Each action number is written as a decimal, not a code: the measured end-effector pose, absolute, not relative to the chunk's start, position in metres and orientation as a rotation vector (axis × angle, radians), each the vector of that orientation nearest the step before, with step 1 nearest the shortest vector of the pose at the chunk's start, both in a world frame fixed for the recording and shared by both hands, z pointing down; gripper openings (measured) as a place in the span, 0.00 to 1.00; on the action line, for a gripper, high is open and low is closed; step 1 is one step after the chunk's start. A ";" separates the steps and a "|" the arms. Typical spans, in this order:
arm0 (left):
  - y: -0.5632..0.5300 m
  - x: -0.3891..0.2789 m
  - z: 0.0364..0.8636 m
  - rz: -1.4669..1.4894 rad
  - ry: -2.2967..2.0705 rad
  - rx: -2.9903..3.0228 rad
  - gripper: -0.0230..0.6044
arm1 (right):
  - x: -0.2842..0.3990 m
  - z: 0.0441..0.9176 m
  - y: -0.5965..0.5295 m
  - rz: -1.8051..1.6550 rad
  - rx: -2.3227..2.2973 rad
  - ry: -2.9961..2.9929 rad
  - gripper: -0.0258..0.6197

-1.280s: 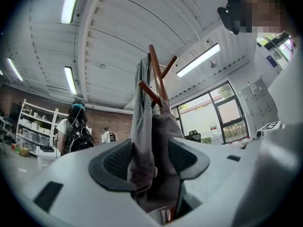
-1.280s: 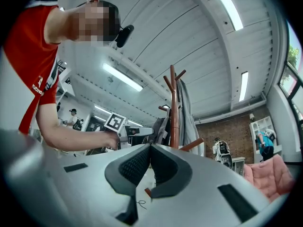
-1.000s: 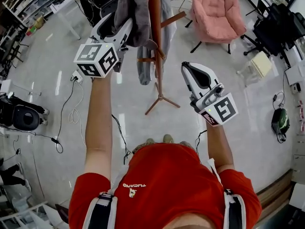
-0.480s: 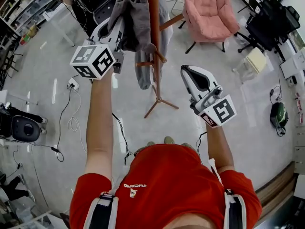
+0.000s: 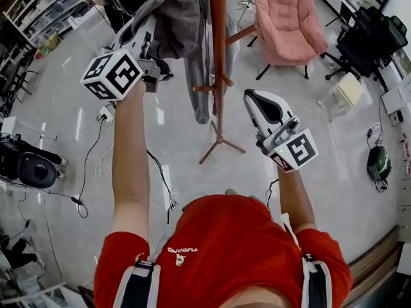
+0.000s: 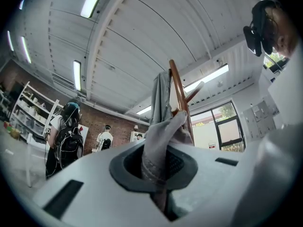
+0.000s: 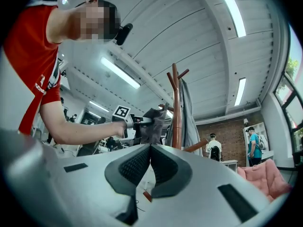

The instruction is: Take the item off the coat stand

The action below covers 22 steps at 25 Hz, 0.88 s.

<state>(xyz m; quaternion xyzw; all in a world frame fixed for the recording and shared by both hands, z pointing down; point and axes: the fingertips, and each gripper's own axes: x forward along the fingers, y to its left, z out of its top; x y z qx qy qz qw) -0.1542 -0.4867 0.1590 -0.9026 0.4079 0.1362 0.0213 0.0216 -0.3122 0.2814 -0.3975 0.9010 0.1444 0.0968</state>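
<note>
Since the left gripper [image 6: 157, 170] is clamped tight on a fold of the grey garment [image 5: 172, 29], the grasp is judged made and the lift-off is the step in hand. The garment is hung high on the left side of the wooden coat stand [image 5: 219, 76], just beyond the gripper (what seems a second, lighter cloth [image 5: 198, 88] is draped beside the pole). The right gripper [image 5: 255, 98] is held near, right of the stand, jaws together on nothing. Next, the fold must be raised clear of its peg, then drawn leftward without the stand being tipped.
</note>
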 end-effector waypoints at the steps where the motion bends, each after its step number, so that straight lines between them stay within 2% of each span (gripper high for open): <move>1: -0.485 -0.158 0.154 0.437 1.269 -2.793 0.06 | 0.020 0.281 -0.311 0.429 -1.173 2.667 0.08; 10: -0.444 -0.191 0.141 0.529 1.314 -2.749 0.06 | 0.016 0.270 -0.295 0.439 -1.136 2.641 0.08; 22: -0.358 -0.218 0.207 0.604 1.361 -2.794 0.06 | 0.001 0.267 -0.279 0.414 -1.071 2.626 0.08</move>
